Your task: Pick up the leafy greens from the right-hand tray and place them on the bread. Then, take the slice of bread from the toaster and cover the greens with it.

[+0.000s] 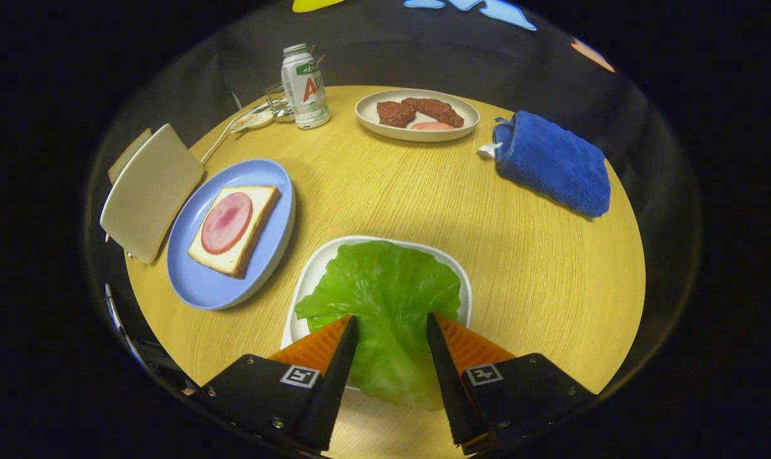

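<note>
In the gripper view, the tool (391,331) stands with its two wedge-shaped fingers (324,347) spread well apart, their inner faces ribbed orange, their outer shells matte black. Between them lies the leafy greens (385,299), one broad, glossy, crinkled green leaf resting on a white rounded-square tray (312,274), its near edge hanging over the tray's rim. The fingers flank the leaf's near half; whether their tips touch it I cannot tell, and nothing is gripped.

The counter (423,197) is round, pale wood with fine grain. Left of the greens sits a smooth blue plate (200,287) carrying a square slice of bread (257,210) topped with a round pink slice of ham (226,222). Beside that plate stands a flat cream panel, the toaster (146,191). Beyond the fingers are a beige oval dish (366,118) of rough brown meat pieces (417,111), a small white bottle (304,86) and a plush blue towel (551,162).
</note>
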The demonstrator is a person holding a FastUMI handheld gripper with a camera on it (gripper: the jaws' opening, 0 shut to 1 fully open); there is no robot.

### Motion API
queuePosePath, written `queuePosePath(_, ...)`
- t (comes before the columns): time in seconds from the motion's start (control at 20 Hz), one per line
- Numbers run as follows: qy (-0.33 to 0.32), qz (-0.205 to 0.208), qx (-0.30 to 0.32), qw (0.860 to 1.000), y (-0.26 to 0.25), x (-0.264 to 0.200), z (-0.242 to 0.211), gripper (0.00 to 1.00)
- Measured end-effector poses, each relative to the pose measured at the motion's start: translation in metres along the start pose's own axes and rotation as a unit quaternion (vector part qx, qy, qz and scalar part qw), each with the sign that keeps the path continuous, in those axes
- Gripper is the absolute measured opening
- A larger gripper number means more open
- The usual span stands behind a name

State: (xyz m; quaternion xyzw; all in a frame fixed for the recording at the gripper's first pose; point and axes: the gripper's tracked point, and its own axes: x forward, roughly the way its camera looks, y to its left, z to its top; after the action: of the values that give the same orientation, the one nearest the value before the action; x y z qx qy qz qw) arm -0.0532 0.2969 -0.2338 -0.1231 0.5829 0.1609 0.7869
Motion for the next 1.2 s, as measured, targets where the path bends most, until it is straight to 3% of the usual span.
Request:
queuePosePath(0.1, 0.003, 0.001, 0.006, 1.000, 0.001, 0.002, 0.000, 0.14)
queuePosePath(0.2, -0.006, 0.006, 0.021, 1.000, 0.004, 0.001, 0.003, 0.15)
queuePosePath(0.25, 0.000, 0.008, 0.024, 1.000, 0.003, -0.005, 0.005, 0.01)
queuePosePath(1.2, -0.001, 0.016, 0.007, 1.000, 0.034, -0.060, 0.046, 0.01)
